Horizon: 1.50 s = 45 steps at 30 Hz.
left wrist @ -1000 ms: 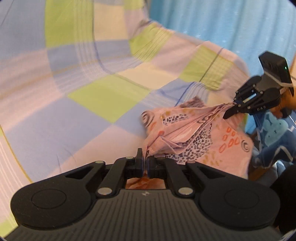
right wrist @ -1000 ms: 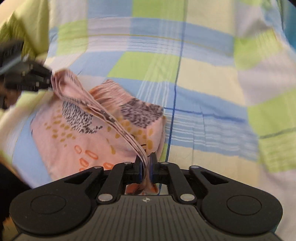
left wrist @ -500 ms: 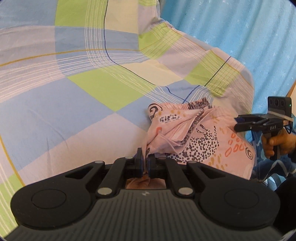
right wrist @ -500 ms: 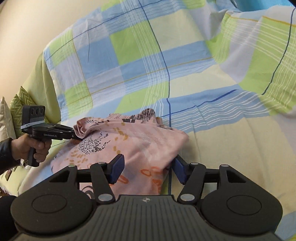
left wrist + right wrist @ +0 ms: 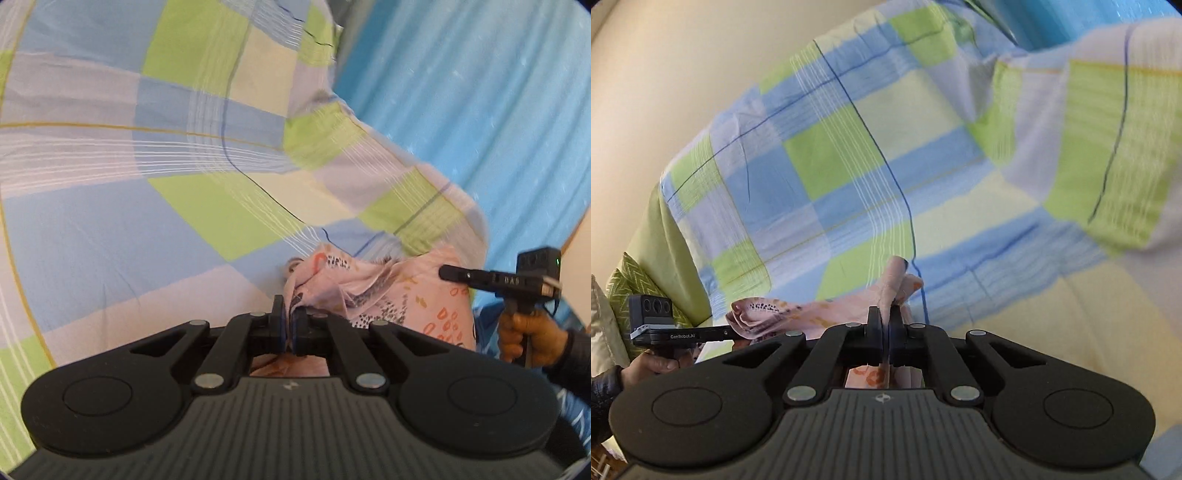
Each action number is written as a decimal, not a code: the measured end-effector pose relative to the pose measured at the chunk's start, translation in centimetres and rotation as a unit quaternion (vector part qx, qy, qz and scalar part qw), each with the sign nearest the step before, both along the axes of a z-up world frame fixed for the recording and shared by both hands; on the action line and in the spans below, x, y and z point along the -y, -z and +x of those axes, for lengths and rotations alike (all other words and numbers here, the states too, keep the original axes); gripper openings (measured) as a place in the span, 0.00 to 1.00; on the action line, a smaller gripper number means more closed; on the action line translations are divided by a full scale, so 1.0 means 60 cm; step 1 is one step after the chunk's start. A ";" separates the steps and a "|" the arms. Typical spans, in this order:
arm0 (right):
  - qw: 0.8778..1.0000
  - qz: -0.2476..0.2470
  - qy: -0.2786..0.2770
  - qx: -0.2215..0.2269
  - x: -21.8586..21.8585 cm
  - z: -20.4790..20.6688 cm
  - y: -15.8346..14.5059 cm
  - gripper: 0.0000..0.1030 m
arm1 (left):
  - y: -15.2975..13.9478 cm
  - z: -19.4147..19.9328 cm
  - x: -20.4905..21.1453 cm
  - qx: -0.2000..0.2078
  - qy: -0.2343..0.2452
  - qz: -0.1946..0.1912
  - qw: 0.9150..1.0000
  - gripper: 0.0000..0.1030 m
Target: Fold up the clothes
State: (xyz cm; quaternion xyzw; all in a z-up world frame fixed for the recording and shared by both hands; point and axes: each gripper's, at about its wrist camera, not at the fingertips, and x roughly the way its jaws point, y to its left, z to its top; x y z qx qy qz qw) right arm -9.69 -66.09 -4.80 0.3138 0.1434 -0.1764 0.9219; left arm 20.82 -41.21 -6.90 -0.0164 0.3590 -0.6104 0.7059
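A pink garment [image 5: 406, 295] with orange marks and black leopard spots lies bunched on the checked bedsheet [image 5: 147, 221]. My left gripper [image 5: 290, 321] is shut on one edge of it. The other hand-held tool, my right gripper [image 5: 448, 273], reaches over the garment's far right side. In the right wrist view my right gripper [image 5: 885, 321] is shut on a raised fold of the pink garment [image 5: 827, 314], which sticks up between the fingers. My left gripper [image 5: 733, 332] pinches the garment's opposite end there. The cloth sags between the two grips.
The blue, green and cream checked sheet [image 5: 849, 166] covers the whole bed. A blue curtain [image 5: 480, 110] hangs behind it and a beige wall [image 5: 665, 74] stands to one side. A green zigzag pillow [image 5: 628, 291] and a blue patterned cloth [image 5: 569, 406] lie at the edges.
My right gripper, open over the garment half a second ago, has shut on a fold of it and lifted. The left gripper keeps its grip; both views have tilted upward.
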 end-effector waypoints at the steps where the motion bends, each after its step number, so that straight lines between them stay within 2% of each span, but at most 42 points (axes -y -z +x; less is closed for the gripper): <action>1: 1.000 0.001 0.002 -0.008 0.006 0.011 0.002 0.04 | 0.006 0.011 0.006 -0.014 -0.005 0.007 1.000 0.01; 3: 0.999 0.000 0.009 -0.034 0.018 0.034 0.012 0.04 | 0.022 0.026 0.022 -0.035 -0.010 0.029 0.999 0.01; 5: 0.998 0.007 0.024 -0.056 0.027 0.047 0.024 0.15 | 0.035 0.038 0.030 -0.059 -0.020 0.038 0.997 0.02; 9: 0.995 -0.010 0.062 -0.077 0.025 0.041 0.027 0.26 | 0.041 0.067 0.024 -0.102 -0.061 0.018 0.993 0.12; 12: 0.991 -0.036 0.095 -0.085 0.007 0.026 0.010 0.26 | 0.033 0.089 0.011 -0.110 -0.112 0.003 0.988 0.12; 14: 0.990 -0.055 0.104 -0.079 -0.014 0.018 -0.007 0.26 | 0.019 0.084 0.006 -0.082 -0.119 0.003 0.989 0.12; 15: 0.990 -0.063 0.099 -0.073 -0.027 0.017 -0.015 0.26 | 0.007 0.072 0.006 -0.053 -0.110 0.007 0.992 0.12; 17: 0.993 -0.070 0.073 -0.064 -0.059 0.029 -0.026 0.33 | -0.014 0.041 0.011 0.000 -0.077 0.013 0.997 0.12; 19: 0.993 -0.087 0.039 -0.072 -0.091 0.057 -0.028 0.33 | -0.022 0.002 0.026 0.036 -0.031 0.026 0.999 0.12; 21: 0.991 -0.104 0.007 -0.088 -0.119 0.089 -0.025 0.32 | -0.018 -0.030 0.042 0.063 0.007 0.040 0.997 0.12; 25: 0.985 -0.113 -0.031 -0.127 -0.133 0.142 0.000 0.32 | 0.004 -0.059 0.072 0.105 0.039 0.075 0.991 0.14; 27: 0.982 -0.110 -0.031 -0.149 -0.123 0.153 0.011 0.31 | 0.013 -0.051 0.076 0.111 0.034 0.077 0.990 0.12; 30: 0.976 -0.136 0.009 -0.170 -0.108 0.138 0.002 0.30 | 0.009 -0.009 0.063 0.096 -0.020 0.075 0.992 0.02; 31: 0.976 -0.135 0.028 -0.169 -0.102 0.124 -0.004 0.32 | 0.002 -0.002 0.056 0.090 -0.037 0.072 0.993 0.02; 33: 0.982 -0.113 0.048 -0.145 -0.099 0.091 -0.015 0.33 | -0.017 -0.008 0.039 0.106 -0.061 0.077 0.989 0.05; 35: 0.984 -0.106 0.044 -0.137 -0.124 0.072 -0.024 0.33 | -0.037 -0.035 0.016 0.134 -0.049 0.080 0.987 0.05; 39: 0.978 -0.124 -0.012 -0.164 -0.201 0.072 -0.034 0.32 | -0.060 -0.122 -0.023 0.183 0.014 0.072 0.980 0.05; 42: 0.971 -0.158 -0.056 -0.168 -0.245 0.086 -0.034 0.32 | -0.044 -0.186 -0.029 0.208 0.060 0.076 0.973 0.09; 45: 0.963 -0.169 -0.072 -0.195 -0.258 0.090 0.004 0.29 | -0.009 -0.212 -0.024 0.216 0.067 0.101 0.969 0.09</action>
